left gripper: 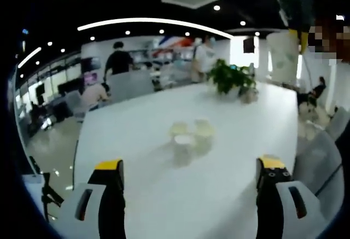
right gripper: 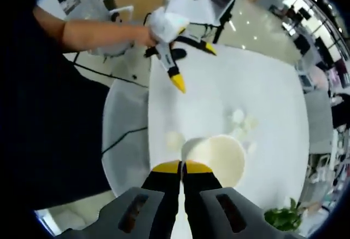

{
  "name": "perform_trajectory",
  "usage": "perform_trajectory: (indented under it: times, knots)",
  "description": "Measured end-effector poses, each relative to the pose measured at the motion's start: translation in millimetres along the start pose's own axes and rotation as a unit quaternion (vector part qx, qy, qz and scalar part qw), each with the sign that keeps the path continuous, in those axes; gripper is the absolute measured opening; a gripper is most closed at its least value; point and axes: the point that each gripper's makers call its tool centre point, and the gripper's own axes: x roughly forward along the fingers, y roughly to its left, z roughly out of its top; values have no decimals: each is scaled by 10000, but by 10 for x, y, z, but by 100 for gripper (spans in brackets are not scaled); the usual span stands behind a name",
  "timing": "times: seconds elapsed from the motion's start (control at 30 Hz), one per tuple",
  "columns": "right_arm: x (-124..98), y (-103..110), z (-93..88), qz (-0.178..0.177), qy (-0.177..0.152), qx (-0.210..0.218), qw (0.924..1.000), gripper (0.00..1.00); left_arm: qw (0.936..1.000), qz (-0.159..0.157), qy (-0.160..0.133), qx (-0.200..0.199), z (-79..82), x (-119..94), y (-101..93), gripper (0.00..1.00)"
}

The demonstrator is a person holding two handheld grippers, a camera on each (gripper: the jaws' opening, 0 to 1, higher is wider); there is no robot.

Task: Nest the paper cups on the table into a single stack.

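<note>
Three pale paper cups (left gripper: 189, 135) stand close together in the middle of the white table (left gripper: 136, 140); from above they show small as the cups (right gripper: 242, 123). My left gripper (left gripper: 190, 168) hovers open short of them, nothing between its yellow-tipped fingers; it also shows as the left gripper (right gripper: 194, 65), held by a hand over the table's edge. My right gripper (right gripper: 182, 168) is shut on the rim of another paper cup (right gripper: 219, 159), high above the table. That held cup (left gripper: 283, 56) hangs at the upper right under the right gripper (left gripper: 295, 33).
A potted plant (left gripper: 232, 77) stands at the table's far end, also seen as the plant (right gripper: 281, 217). A white chair (right gripper: 123, 135) sits against the table's side. Several people and desks fill the office behind. A person's dark sleeve (right gripper: 49, 113) is at the left.
</note>
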Motion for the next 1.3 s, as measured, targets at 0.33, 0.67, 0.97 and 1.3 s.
perform_trajectory:
  times: [0.33,0.67,0.97,1.3]
  knots:
    - [185,51,-32,82,7,115,9999,0,10000,34,7,-76,-38,20,48,99]
    - [318,139,-56,135,38,134,9998,0,9998,110,16,-149,-59,10,54,99]
    - [459,177,-36,105,-56,243,9996,0,9993,84,18,-356,-111,-11,45,99]
    - [631,201,-59,118,-9,267,9996,0,9992,103,33,-389,-116,-23,38,99]
